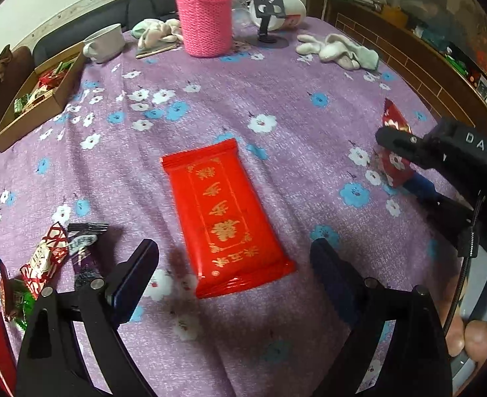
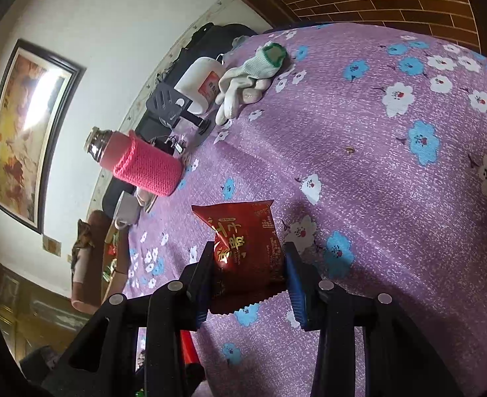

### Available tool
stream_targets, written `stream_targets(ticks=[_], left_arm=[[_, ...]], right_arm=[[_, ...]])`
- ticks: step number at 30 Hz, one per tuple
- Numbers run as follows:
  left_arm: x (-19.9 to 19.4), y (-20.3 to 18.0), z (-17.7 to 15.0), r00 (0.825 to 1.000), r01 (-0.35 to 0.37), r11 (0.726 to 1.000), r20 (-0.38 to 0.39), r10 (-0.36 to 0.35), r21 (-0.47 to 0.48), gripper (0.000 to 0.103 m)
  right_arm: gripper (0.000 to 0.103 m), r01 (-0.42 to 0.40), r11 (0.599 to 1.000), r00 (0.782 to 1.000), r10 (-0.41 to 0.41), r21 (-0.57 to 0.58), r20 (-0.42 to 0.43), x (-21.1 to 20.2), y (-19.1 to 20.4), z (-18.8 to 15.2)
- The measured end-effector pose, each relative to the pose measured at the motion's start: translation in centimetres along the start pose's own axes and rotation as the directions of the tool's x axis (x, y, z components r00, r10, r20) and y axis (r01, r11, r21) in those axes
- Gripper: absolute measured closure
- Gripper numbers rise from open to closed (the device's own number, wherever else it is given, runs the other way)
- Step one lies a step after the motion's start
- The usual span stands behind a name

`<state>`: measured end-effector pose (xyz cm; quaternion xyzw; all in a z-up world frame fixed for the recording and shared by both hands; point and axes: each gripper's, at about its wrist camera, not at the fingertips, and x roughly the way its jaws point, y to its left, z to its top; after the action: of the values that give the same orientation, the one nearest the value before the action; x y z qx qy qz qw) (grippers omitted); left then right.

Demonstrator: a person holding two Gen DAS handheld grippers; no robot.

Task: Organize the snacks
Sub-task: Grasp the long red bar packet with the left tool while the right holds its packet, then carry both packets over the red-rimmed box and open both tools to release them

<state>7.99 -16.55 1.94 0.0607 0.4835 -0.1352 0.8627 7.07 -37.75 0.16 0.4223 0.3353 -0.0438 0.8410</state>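
Observation:
A long bright red snack pack (image 1: pixel 225 218) with gold print lies flat on the purple floral tablecloth (image 1: pixel 276 82). My left gripper (image 1: pixel 233 264) hovers over its near end, open wide, a finger on either side and neither touching. My right gripper (image 2: pixel 248 264) is shut on a dark red snack packet (image 2: pixel 246 248), its blue pads pressing both sides just above the cloth. That same packet (image 1: pixel 392 145) and the right gripper (image 1: pixel 405 152) show at the right edge of the left wrist view. A cardboard box (image 1: pixel 35 106) with several wrapped snacks sits at the far left.
Loose snacks (image 1: pixel 45 264) lie at the near left. At the back stand a pink knit-sleeved flask (image 1: pixel 207 23), a white cup (image 1: pixel 106 43), a black phone stand (image 1: pixel 268 6), a white jar (image 2: pixel 199 84) and white gloves (image 1: pixel 339 49). A wooden cabinet (image 1: pixel 409 59) borders the right side.

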Motion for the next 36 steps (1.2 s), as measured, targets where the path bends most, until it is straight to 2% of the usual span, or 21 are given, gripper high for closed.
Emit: stream_targets(ticks=[2,7,9,14,16,19,21,22,28,31,36], left_arm=[[0.3,-0.2,0.3,1.000,-0.015,1.000,-0.003,0.015,0.003,0.009],[2.0,1.2,1.2,0.998,-0.052,0.996,-0.029,0.051,-0.069,0.009],[2.5,2.1,1.5,0.999,-0.042,0.992,-0.034,0.039,-0.117,0.006],[2.8,2.8,1.8,0.999,-0.044,0.988,-0.022,0.041,-0.149,0.004],[2.6,3.3,1.4,0.999,-0.031,0.988,0.008,0.032,-0.154,0.008],[2.1,3.3,1.0,0.999,-0.033,0.991,0.028,0.037,-0.132,0.022],[1.8,3.3,0.9,0.999,-0.015,0.993,0.039,0.020,-0.117,0.046],[1.6,3.3,0.8,0.999,-0.007,0.994,0.040,0.012,-0.106,0.051],[0.4,3.6,-0.9,0.999,0.008,0.998,0.037,-0.005,-0.065,0.054],[-0.7,3.3,-2.8,0.999,0.019,0.999,0.033,-0.018,-0.028,0.054],[-2.8,3.8,-5.9,0.998,0.069,0.997,0.016,-0.069,-0.023,0.055]], right_arm=[[0.062,-0.006,1.000,1.000,0.006,-0.001,-0.007,0.1,0.1,-0.1],[0.062,-0.017,1.000,0.999,0.017,0.000,-0.030,0.4,0.3,-0.3],[0.062,-0.018,1.000,0.999,0.018,-0.002,-0.033,0.5,0.4,-0.4],[0.062,-0.024,1.000,0.999,0.024,-0.001,-0.039,0.6,0.5,-0.4],[0.062,-0.020,1.000,0.999,0.020,-0.003,-0.038,0.6,0.5,-0.4],[0.062,-0.022,1.000,0.999,0.021,-0.004,-0.045,0.8,0.6,-0.4],[0.062,-0.020,1.000,0.999,0.019,-0.009,-0.047,0.9,0.7,-0.5],[0.062,-0.016,1.000,0.999,0.016,-0.014,-0.048,0.9,0.7,-0.5],[0.062,-0.002,0.999,0.998,-0.001,-0.046,-0.059,1.5,1.1,-0.7],[0.062,0.002,0.997,0.998,-0.007,-0.076,-0.067,1.7,1.5,-0.9],[0.062,0.000,0.993,0.998,-0.007,-0.119,-0.065,1.7,2.2,-1.2]])
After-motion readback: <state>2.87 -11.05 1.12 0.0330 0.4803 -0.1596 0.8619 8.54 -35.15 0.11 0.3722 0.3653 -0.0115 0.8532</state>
